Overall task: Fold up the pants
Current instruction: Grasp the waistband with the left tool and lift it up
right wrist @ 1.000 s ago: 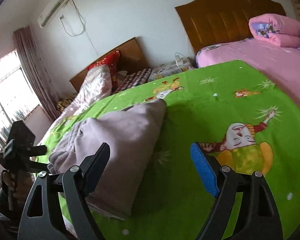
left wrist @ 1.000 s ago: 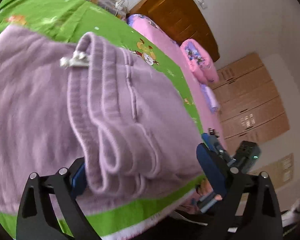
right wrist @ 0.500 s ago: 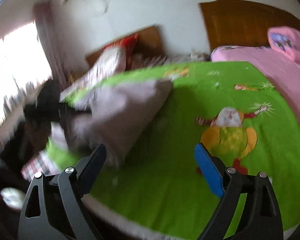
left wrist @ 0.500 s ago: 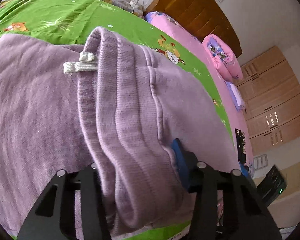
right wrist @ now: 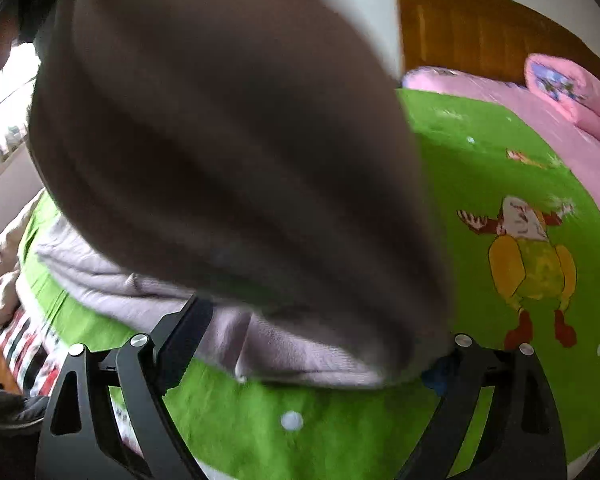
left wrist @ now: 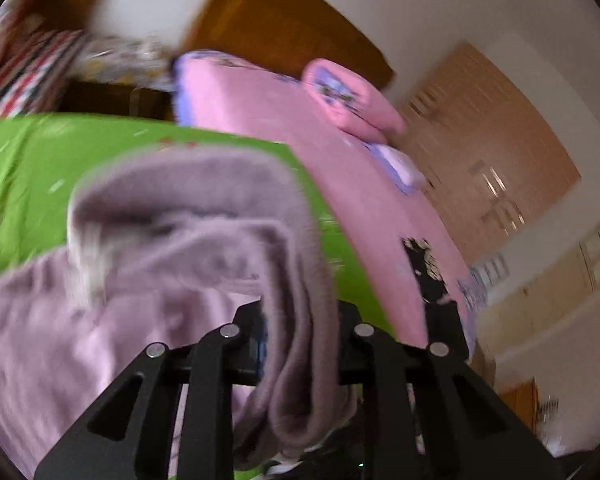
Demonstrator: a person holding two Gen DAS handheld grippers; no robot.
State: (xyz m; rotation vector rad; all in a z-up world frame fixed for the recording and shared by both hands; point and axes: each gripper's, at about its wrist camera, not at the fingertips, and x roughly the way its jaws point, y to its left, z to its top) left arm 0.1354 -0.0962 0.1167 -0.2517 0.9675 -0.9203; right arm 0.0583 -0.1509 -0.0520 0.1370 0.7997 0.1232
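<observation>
Lilac pants (left wrist: 204, 240) pinched by closing left tool (left wrist: 300, 332); cartoon print (right wrist: 528, 264) only in right view.

You get daylight from the window (right wrist: 4, 92) at left; both fisheye views smear, edges bend, backlit pants (right wrist: 228, 152) darken.

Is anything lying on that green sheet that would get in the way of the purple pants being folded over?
Nothing visible does. The left gripper is closing on the pants, and the green sheet beyond them is bare, showing only its printed cartoon.
</observation>
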